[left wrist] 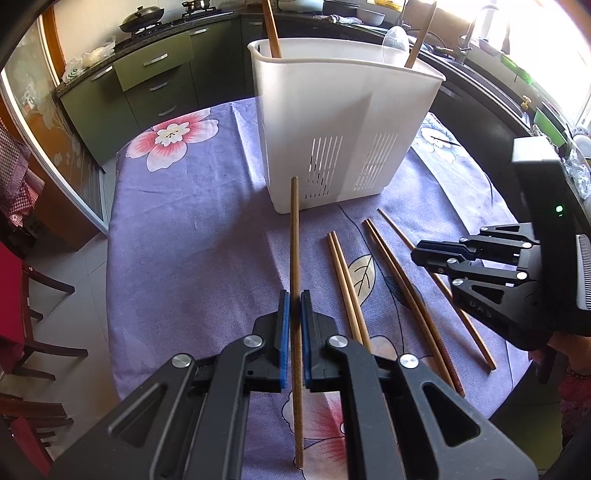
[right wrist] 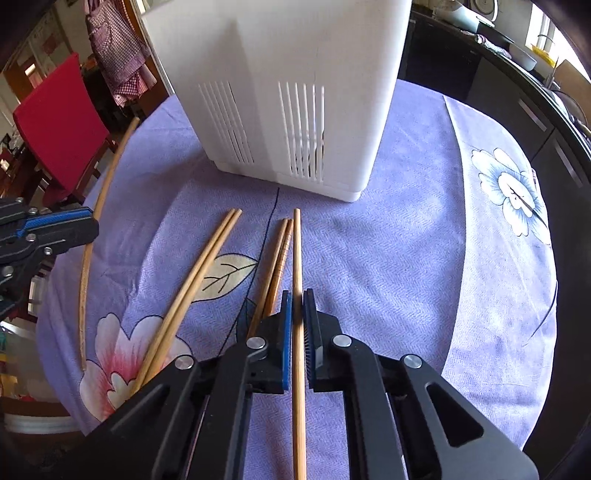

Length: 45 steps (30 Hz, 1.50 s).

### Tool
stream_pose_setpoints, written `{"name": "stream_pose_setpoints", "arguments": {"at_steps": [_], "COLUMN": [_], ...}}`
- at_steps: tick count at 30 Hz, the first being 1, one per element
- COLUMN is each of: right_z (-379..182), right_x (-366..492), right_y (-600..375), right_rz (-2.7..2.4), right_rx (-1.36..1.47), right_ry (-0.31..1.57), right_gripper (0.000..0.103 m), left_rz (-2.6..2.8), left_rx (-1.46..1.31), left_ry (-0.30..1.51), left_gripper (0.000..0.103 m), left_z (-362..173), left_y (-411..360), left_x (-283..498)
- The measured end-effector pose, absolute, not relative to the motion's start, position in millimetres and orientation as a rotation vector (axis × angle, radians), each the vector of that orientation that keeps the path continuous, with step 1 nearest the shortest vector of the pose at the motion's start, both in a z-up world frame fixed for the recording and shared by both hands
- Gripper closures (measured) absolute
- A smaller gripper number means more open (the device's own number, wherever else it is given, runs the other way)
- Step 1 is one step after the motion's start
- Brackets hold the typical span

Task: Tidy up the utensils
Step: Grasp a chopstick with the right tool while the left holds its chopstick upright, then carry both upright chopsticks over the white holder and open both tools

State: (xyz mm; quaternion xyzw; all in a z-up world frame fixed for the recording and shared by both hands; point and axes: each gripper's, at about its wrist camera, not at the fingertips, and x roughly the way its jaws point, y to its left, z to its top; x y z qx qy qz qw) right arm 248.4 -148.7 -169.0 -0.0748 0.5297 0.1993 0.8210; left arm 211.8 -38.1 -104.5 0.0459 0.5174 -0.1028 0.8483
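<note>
My left gripper (left wrist: 294,300) is shut on a dark brown chopstick (left wrist: 294,236) that points toward the white slotted utensil holder (left wrist: 343,122). My right gripper (right wrist: 297,299) is shut on a light wooden chopstick (right wrist: 296,251) low over the cloth; it also shows in the left wrist view (left wrist: 419,256). Two pairs of chopsticks (left wrist: 349,284) (left wrist: 406,295) lie on the purple floral tablecloth (left wrist: 192,236). The holder (right wrist: 280,96) has wooden utensils (left wrist: 271,29) and a spoon (left wrist: 396,40) standing in it.
The round table's edge (left wrist: 110,258) drops off on the left toward red chairs (right wrist: 59,122). Green kitchen cabinets (left wrist: 147,85) and a counter with a wok (left wrist: 142,18) stand behind. A dark counter (right wrist: 535,122) runs along the right.
</note>
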Motion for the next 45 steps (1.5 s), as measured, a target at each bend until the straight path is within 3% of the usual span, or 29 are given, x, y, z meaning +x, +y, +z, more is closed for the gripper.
{"name": "stream_pose_setpoints", "arguments": {"at_steps": [13, 36, 45], "right_z": [-55.5, -9.4, 42.3], "right_x": [178.4, 129.7, 142.4], "right_y": [-218.1, -244.0, -236.6], "right_rz": [0.486, 0.509, 0.533], "right_rx": [-0.001, 0.015, -0.014], "right_ry": [0.834, 0.696, 0.636], "right_gripper": [0.096, 0.096, 0.096], "left_rz": [-0.232, -0.244, -0.289], "left_rx": [0.103, 0.127, 0.119], "left_ry": [1.006, 0.892, 0.787], "left_gripper": [0.097, 0.098, 0.098], "left_z": [-65.8, -15.4, 46.0], "left_y": [-35.9, -37.5, -52.4], "left_x": [189.7, 152.7, 167.2]}}
